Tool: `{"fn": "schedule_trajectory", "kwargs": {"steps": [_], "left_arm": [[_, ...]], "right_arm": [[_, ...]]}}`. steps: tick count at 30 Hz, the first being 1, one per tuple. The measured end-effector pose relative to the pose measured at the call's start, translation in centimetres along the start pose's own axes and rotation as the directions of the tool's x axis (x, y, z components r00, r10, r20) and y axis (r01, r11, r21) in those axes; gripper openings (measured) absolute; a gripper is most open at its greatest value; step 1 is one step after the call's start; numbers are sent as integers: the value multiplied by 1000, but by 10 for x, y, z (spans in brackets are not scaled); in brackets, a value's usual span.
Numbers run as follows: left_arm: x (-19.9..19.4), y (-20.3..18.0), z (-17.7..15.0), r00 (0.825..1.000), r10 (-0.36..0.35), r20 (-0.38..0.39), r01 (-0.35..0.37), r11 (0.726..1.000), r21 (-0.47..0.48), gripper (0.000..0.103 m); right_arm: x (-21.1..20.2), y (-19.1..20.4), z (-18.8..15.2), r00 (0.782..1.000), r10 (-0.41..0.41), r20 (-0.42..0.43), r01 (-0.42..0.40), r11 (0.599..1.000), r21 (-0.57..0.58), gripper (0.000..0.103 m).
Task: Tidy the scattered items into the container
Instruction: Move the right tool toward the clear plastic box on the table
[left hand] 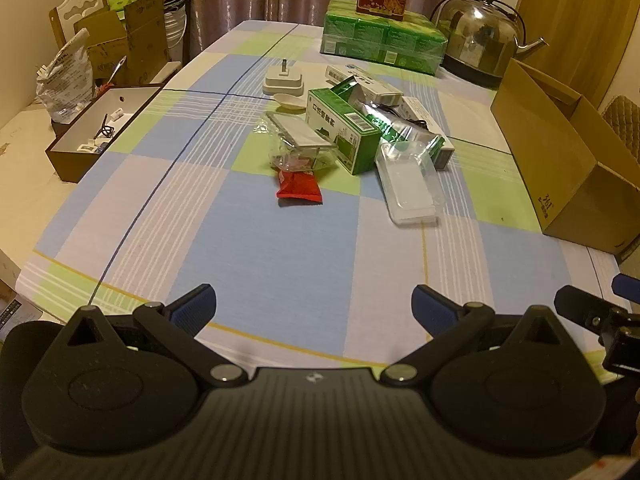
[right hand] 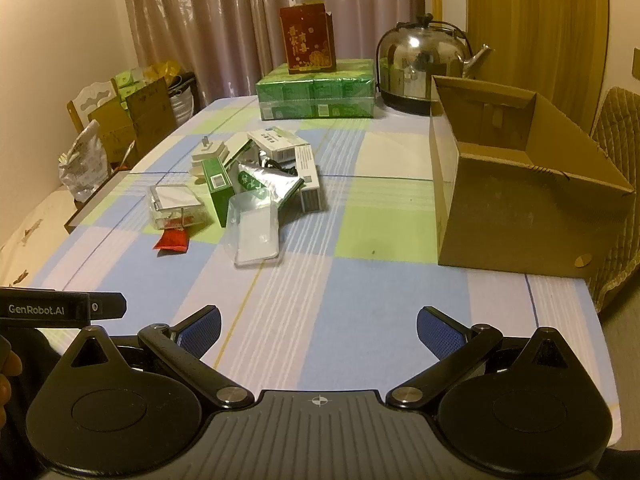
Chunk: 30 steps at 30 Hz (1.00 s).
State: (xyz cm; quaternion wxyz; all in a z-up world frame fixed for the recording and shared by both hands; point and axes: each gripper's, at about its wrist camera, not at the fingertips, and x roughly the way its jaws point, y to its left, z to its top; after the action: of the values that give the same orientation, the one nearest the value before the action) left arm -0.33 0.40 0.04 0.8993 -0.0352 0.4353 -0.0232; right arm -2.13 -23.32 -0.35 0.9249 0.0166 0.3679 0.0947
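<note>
scattered items point(left hand: 352, 132) mid-table, cardboard box point(right hand: 520, 184) — open

Both fisheye views set low at the near edge of the checked blue, green and white tablecloth point(left hand: 256, 248), tilted down and facing the far curtain. Shared at mid-frame, well off: scattered packets and the open brown cardboard box point(right hand: 520, 200), right of frame in both.

Premises: a private home, dining area. The bench point(right hand: 360, 280) carries a checked household cloth. Behind its far end hang full-length curtains point(right hand: 208, 20); a steel kettle point(right hand: 420, 68) and wrapped tissue packs point(right hand: 316, 94) stand at that end. A white dining chair point(left hand: 80, 8) and stacked cardboard cartons point(left hand: 132, 36) crowd the bench's left side.
</note>
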Motion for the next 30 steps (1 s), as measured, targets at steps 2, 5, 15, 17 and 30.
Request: {"fn": "schedule_trajectory", "kwargs": {"steps": [2,5,15,17,30], "left_arm": [[0,0,0,1000,-1,-2,1,1000,0,102],[1,0,-1,1000,-1,-5,1,1000,-3,102],[3,1,-3,1000,-4,-10,4,1000,-11,102],[3,2,-4,1000,-4,-11,4,1000,-13,102],[3,22,7,1000,6,13,-6,1000,-21,102]], "right_arm": [[0,0,0,1000,0,0,0,1000,-1,101],[1,0,0,1000,0,-4,0,1000,1,101],[2,-2,-1,1000,-3,-16,3,1000,6,101],[3,-2,-2,1000,-3,-19,3,1000,6,101],[16,4,2,999,16,-42,-17,999,-28,101]]}}
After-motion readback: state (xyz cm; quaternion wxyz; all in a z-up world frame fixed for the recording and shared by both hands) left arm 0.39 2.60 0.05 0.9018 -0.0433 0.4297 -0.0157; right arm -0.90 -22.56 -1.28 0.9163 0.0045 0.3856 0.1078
